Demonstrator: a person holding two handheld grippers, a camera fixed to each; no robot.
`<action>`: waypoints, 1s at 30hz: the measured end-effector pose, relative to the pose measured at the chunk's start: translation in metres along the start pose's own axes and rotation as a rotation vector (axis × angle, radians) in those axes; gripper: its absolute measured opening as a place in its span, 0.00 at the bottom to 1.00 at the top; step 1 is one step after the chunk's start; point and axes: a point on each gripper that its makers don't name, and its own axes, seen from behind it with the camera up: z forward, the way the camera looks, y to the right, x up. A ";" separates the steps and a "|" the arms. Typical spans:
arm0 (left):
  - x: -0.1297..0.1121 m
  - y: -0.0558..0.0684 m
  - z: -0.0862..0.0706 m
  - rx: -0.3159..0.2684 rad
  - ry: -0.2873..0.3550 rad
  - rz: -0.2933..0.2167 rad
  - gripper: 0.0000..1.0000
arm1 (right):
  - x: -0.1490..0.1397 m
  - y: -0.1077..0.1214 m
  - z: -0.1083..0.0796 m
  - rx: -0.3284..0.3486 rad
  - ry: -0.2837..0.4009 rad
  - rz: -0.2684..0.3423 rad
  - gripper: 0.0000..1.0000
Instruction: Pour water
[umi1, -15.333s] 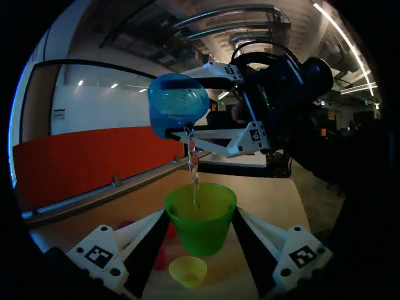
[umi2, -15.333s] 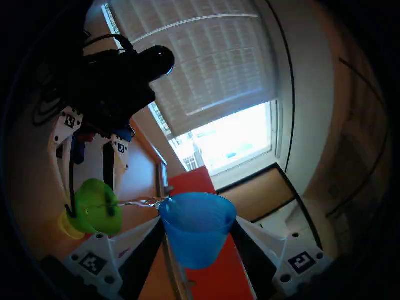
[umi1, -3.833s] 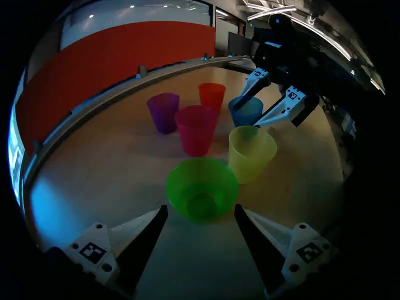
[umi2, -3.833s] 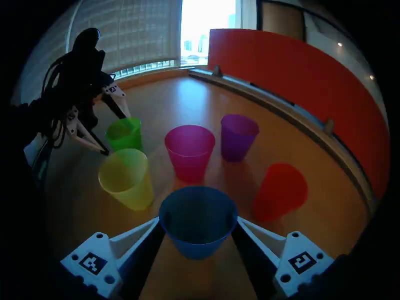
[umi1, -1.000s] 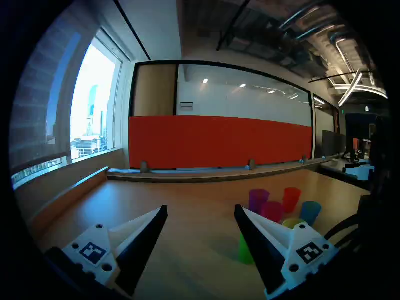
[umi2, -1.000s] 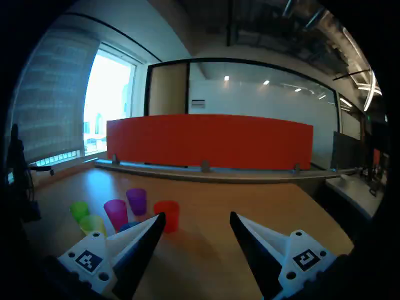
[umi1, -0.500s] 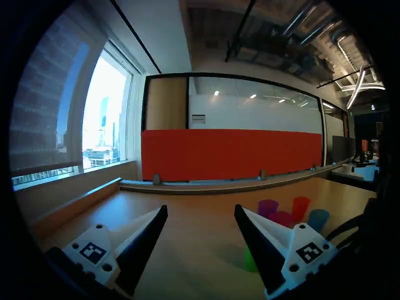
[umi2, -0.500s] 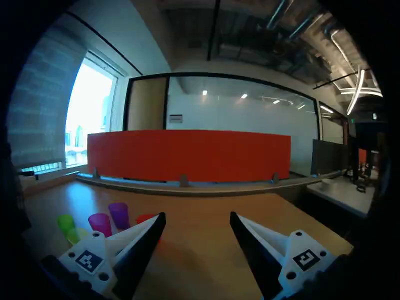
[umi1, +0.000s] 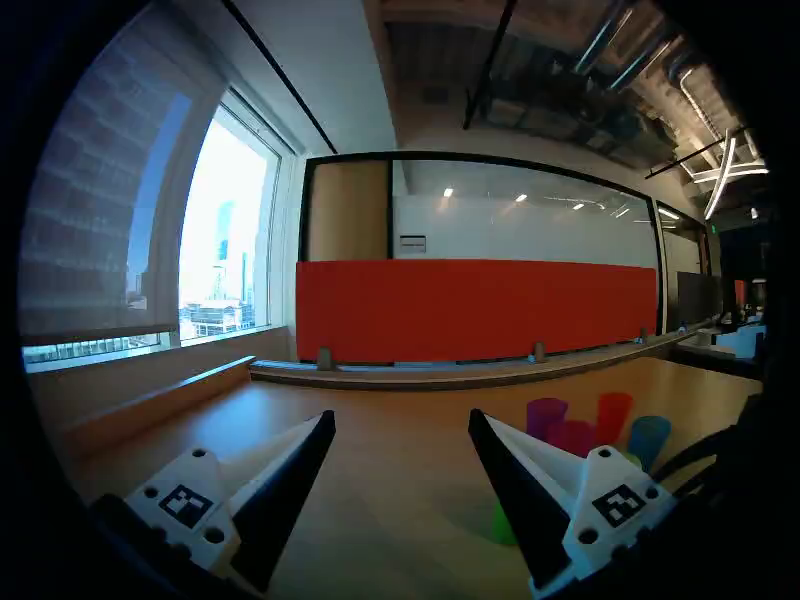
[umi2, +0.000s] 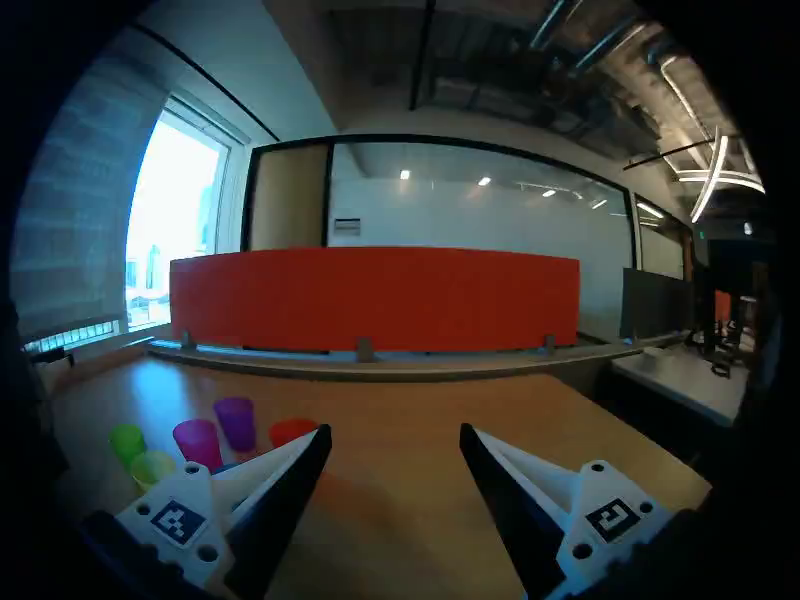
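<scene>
My left gripper (umi1: 400, 415) is open over the wooden table (umi1: 400, 480) with nothing between its fingers. Off to its right stands a cluster of cups: purple (umi1: 545, 415), pink (umi1: 575, 437), red (umi1: 612, 415) and blue (umi1: 648, 438), with a green cup (umi1: 502, 522) partly hidden behind the right finger. My right gripper (umi2: 394, 430) is also open and empty. To its left stand the green cup (umi2: 127, 441), a yellow cup (umi2: 152, 466), the pink cup (umi2: 197, 440), the purple cup (umi2: 236, 420) and the red cup (umi2: 290, 432).
A red partition (umi1: 470, 310) with a metal rail runs along the table's far edge. A bright window (umi1: 215, 270) and a wooden sill are on the left. Another desk (umi2: 680, 375) stands beyond the table's right edge.
Both grippers stay open and empty, well back from the cups. The left view has turned slightly, so the cups sit a bit farther right; the right view has barely shifted.
</scene>
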 end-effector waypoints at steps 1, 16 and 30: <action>-0.002 0.000 0.001 -0.001 -0.001 0.000 0.99 | 0.001 0.000 0.000 -0.003 0.000 -0.003 0.99; -0.030 -0.016 0.018 0.040 0.013 -0.026 0.99 | 0.002 0.000 0.000 -0.031 -0.017 -0.029 0.99; -0.042 -0.016 0.024 0.038 0.007 -0.010 0.99 | 0.005 0.004 -0.001 -0.045 -0.021 -0.045 0.99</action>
